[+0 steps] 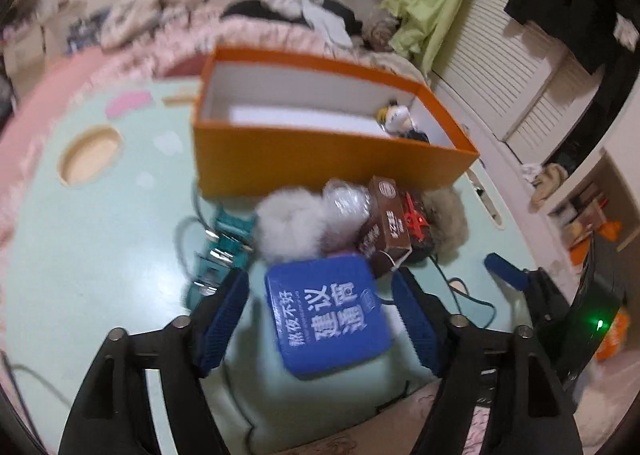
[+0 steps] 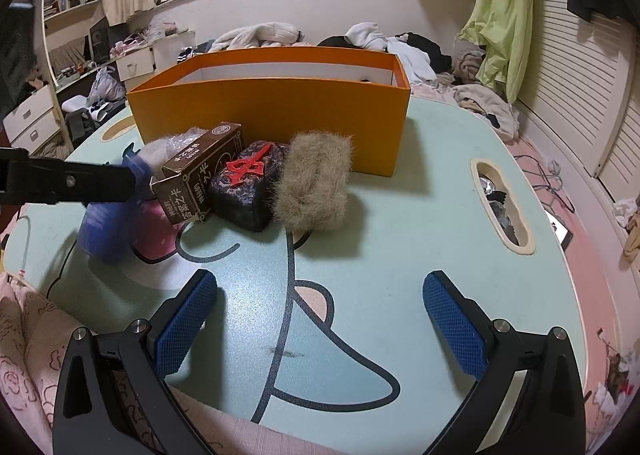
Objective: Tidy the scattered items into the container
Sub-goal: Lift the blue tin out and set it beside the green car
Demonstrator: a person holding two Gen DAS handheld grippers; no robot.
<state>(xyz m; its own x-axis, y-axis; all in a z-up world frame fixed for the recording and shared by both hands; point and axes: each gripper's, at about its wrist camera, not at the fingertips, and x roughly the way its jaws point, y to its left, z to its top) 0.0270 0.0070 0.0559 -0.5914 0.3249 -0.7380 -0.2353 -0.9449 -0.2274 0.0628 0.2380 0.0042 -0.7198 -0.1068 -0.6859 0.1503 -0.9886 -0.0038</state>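
An orange box (image 1: 320, 159) with a white inside stands on the pale green table; it also shows in the right wrist view (image 2: 272, 123). A small dark and white item (image 1: 396, 119) lies inside it. In front lie a blue tin (image 1: 328, 319), a white fluffy item (image 1: 288, 227), a brown card box (image 2: 200, 179), a dark block with a red emblem (image 2: 248, 183) and a tan fluffy item (image 2: 316, 183). My left gripper (image 1: 320, 323) is open around the blue tin, its pads apart from it. My right gripper (image 2: 320, 319) is open and empty over bare table.
Teal clips (image 1: 224, 247) and a cable lie left of the pile. The table (image 2: 400, 255) has an oval handle slot (image 2: 502, 207) at the right. A bed with clothes lies behind the box. Louvred doors stand at the right.
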